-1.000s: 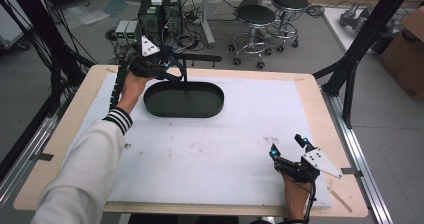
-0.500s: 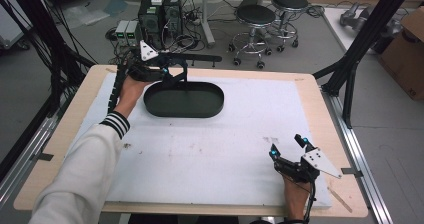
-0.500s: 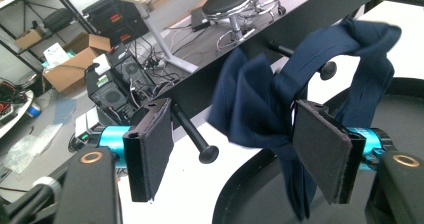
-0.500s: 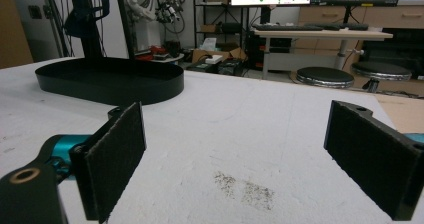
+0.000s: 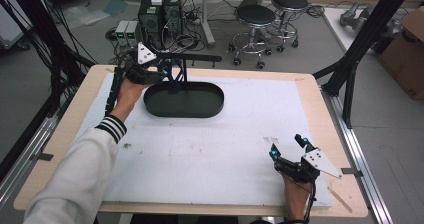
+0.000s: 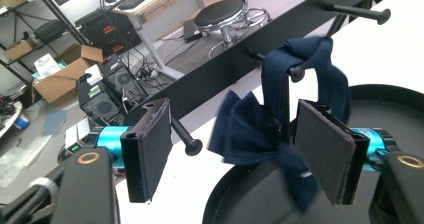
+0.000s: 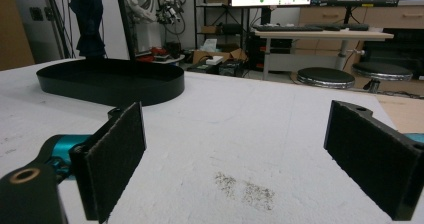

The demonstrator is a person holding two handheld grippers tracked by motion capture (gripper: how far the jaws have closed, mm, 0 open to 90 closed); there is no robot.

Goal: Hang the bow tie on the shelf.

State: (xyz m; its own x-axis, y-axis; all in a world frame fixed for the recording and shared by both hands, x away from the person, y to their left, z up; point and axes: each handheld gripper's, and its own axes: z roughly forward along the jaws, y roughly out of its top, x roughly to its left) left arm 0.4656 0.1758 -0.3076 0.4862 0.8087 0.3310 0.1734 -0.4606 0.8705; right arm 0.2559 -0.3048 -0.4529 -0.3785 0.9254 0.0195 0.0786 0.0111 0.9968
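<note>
White sleeve [image 5: 75, 174], black-striped cuff [image 5: 111, 127]

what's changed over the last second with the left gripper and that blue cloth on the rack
The left gripper has just been opening its fingers, letting go of the dark blue cloth, which now hangs on a peg of the black rack above the oval tray. The right gripper rests open as before.

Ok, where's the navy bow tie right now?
In the left gripper view the navy bow tie hangs on a peg of the black rack, above the black tray, between the left gripper's open jaws.
</note>
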